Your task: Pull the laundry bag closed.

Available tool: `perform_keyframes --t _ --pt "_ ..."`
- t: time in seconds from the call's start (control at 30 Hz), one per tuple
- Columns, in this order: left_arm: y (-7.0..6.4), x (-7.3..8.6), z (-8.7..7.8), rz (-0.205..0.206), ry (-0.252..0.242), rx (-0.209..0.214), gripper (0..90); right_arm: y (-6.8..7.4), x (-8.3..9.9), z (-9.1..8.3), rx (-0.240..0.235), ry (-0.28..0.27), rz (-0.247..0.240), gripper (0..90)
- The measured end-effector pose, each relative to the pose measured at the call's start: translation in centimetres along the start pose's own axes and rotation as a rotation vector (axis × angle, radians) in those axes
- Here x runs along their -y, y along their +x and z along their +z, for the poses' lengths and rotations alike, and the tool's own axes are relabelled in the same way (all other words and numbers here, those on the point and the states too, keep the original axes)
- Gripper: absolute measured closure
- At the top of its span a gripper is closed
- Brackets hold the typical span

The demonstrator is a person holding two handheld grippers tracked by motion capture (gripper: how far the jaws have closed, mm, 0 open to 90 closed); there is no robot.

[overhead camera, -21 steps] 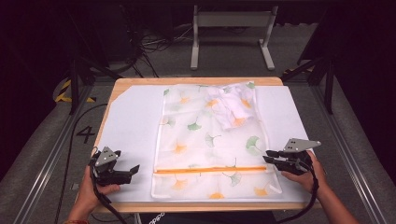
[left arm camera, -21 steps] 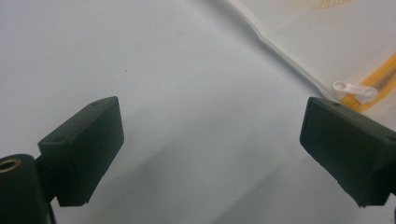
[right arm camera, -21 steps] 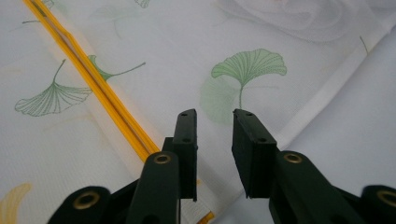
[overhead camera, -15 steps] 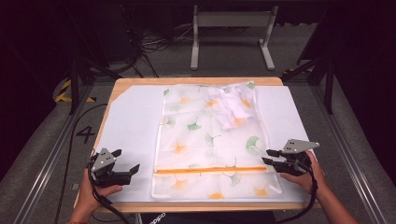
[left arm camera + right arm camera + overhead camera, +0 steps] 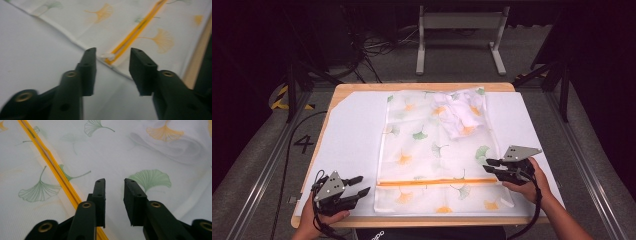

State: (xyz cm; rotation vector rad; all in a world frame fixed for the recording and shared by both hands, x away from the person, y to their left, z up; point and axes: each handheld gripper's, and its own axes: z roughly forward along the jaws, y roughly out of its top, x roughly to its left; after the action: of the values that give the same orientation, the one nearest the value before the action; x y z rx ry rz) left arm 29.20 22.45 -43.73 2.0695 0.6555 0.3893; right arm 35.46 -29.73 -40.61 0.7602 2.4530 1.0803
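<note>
Both claws open, empty. Left claw (image 5: 111, 53) lines up on the zip pull (image 5: 108, 55) at the bag's (image 5: 432, 150) near-left edge; could grab mesh and snag. Right claw (image 5: 488, 164) hovers over the bag.

Black left tool (image 5: 357, 186), black right tool (image 5: 491, 165); grey three-cornered plates, brass-ringed screw holes, trailing black cables

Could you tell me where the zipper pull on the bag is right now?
In the left gripper view the white zipper pull lies at the orange zipper's end, at the bag's left edge, just ahead of the open left tool.
</note>
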Motion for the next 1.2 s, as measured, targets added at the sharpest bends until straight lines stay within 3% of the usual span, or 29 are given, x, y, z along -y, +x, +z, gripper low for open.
perform_keyframes --t 0.13,0.23,0.37,0.53,0.67,0.8,1.0,1.2 --pt "-0.4 -0.3 0.0 0.001 0.005 0.012 82.6 1.1 -1.8 0.8 -0.044 -0.009 -0.047 83.4" --pt "-0.6 -0.2 0.3 -0.002 0.023 0.02 88.2 2.0 -3.1 1.6 -0.084 -0.01 -0.069 86.3" --pt "-1.0 -0.5 1.0 0.012 0.052 0.049 90.0 3.6 -5.3 3.3 -0.14 -0.026 -0.104 90.0" --pt "-1.6 -0.7 2.0 0.045 0.103 0.05 90.0 5.6 -7.4 5.3 -0.187 -0.022 -0.165 90.0" --pt "-1.8 -0.6 3.0 0.061 0.147 0.044 90.0 8.3 -10.0 7.9 -0.24 -0.027 -0.237 90.0" --pt "-1.8 -0.4 3.7 0.072 0.183 0.047 89.9 10.1 -11.7 10.4 -0.284 -0.013 -0.274 90.0" --pt "-1.7 -0.4 3.8 0.072 0.183 0.052 90.0 12.9 -14.7 14.1 -0.353 -0.016 -0.294 90.0" --pt "-1.6 -0.1 3.8 0.057 0.176 0.061 90.0 15.0 -16.3 16.9 -0.382 -0.002 -0.311 90.0"
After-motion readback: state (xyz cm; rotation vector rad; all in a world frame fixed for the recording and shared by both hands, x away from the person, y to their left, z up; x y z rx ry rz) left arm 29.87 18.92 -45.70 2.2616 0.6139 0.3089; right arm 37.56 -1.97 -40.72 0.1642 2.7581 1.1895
